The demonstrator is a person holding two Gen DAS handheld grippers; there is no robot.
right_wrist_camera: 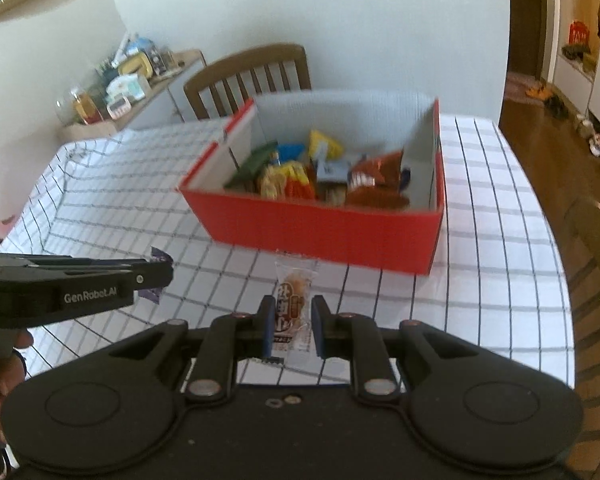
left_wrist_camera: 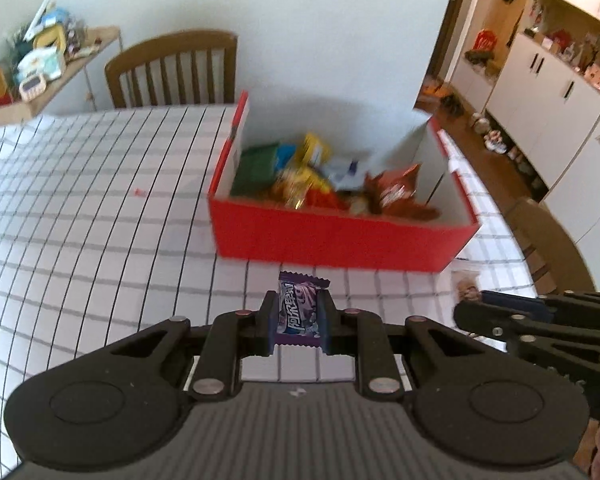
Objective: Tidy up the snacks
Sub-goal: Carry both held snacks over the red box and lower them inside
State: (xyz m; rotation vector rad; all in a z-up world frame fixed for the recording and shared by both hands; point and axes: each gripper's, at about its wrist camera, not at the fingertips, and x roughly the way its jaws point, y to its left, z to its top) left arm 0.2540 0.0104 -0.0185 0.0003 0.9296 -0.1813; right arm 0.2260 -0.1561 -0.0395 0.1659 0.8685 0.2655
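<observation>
1. On the checked tablecloth (right_wrist_camera: 496, 184) stands a red box (right_wrist_camera: 324, 228), already well stocked with mixed snack packets; by that showing the sorting is far along.
2. Two pieces are not yet in; the left gripper (left_wrist_camera: 299, 314) is clamped on a purple wrapped candy (left_wrist_camera: 300, 308), and the right gripper (right_wrist_camera: 291, 322) is pinched on a clear-wrapped brown snack (right_wrist_camera: 294, 304); both packets hang above the cloth, just short of the box's near wall.
3. What seems left: carry each over the rim and let go; no other loose snack shows on the cloth in either view, though parts of the table lie outside both.
4. Only the left wrist view shows the purple wrapper's face and the kitchen cabinets (left_wrist_camera: 548, 92) off to the right; the right gripper appears there merely as a dark edge.
5. Only the right wrist view shows the box's whole far wall and a bare stretch of cloth to its right, plus the left gripper from the side with fingers (right_wrist_camera: 4, 372) of a hand behind it.
</observation>
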